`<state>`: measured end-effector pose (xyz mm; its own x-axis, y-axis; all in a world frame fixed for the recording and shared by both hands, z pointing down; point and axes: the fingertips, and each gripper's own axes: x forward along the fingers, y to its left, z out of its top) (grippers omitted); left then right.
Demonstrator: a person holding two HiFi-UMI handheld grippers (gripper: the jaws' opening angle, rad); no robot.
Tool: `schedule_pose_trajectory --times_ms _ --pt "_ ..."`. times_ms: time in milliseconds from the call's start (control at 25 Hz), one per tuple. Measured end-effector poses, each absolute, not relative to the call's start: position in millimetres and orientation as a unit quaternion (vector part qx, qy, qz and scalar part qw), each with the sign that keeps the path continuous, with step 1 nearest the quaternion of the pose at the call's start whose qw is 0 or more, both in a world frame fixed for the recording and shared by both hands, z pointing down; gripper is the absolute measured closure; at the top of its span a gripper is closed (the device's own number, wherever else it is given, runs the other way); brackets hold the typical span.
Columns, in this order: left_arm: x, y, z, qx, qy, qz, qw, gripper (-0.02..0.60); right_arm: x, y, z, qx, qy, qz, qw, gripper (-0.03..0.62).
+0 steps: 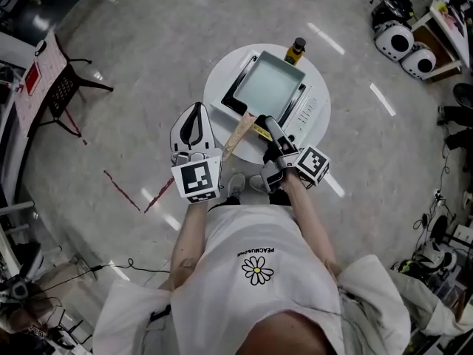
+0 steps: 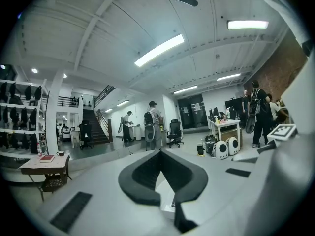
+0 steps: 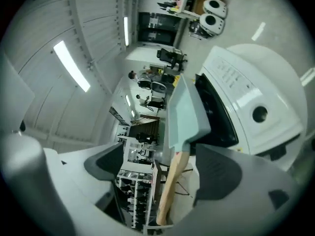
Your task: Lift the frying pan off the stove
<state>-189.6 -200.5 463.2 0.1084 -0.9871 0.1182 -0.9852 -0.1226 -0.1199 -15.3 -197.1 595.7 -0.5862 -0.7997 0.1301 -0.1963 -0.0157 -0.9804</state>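
One frying pan (image 1: 267,86) on one stove (image 1: 307,109), one bottle (image 1: 295,49); only the right gripper view shows right gripper (image 3: 167,173) jaws released around the handle (image 3: 170,191); left gripper (image 2: 165,176) jaws clenched

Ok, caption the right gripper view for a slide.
Right gripper, tongs open, straddles the wooden handle of the frying pan.

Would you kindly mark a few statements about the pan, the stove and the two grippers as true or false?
1. The frying pan sits on the stove. True.
2. The right gripper is clamped on the pan's handle. False: its jaws stand apart, with the wooden handle between them.
3. The left gripper grips something. False: nothing is between its jaws.
4. A bottle stands on the round white table beyond the pan. True.
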Motion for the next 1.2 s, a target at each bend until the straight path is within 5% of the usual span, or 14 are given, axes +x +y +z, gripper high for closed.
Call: schedule_pose_trajectory --times_ms 640,920,1200 --pt "-209.3 -195.8 476.5 -0.729 0.677 -0.102 -0.006 0.582 -101.3 -190.6 653.4 -0.215 0.549 -0.762 0.267 0.172" --pt "-217.6 -197.6 473.7 -0.722 0.684 -0.105 -0.001 0.582 -117.6 -194.0 648.2 -0.185 0.565 -0.765 0.247 0.364" --pt "-219.1 -198.1 474.2 -0.720 0.687 -0.104 -0.002 0.582 -122.9 -195.0 648.8 -0.176 0.565 -0.771 0.236 0.421"
